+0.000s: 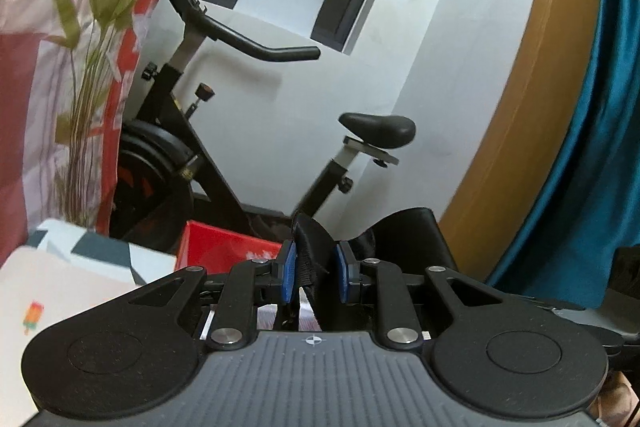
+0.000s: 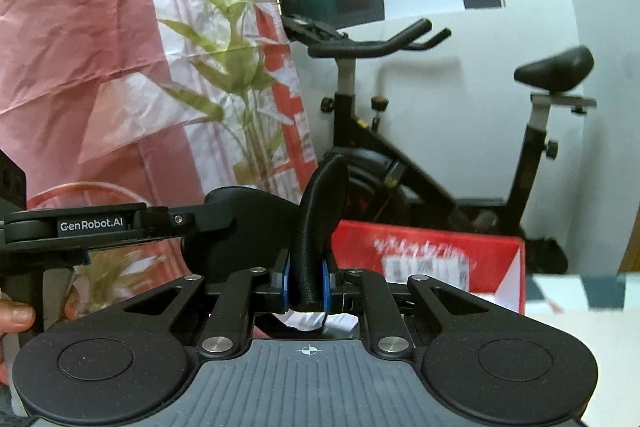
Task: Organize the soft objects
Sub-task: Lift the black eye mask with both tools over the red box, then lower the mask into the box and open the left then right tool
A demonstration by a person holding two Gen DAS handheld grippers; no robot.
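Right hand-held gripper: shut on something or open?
Shut on the black soft item. The right hand-held gripper has both blue pads pressed against the item's lower part, and the rest sticks up above the fingers.

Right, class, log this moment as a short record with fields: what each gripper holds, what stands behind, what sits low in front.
left gripper: shut on black fabric item
right gripper: shut on black padded piece, which rises upright between the blue pads
same item in both: cannot tell
behind: exercise bike against white wall
low in front: red box
left side: floral curtain
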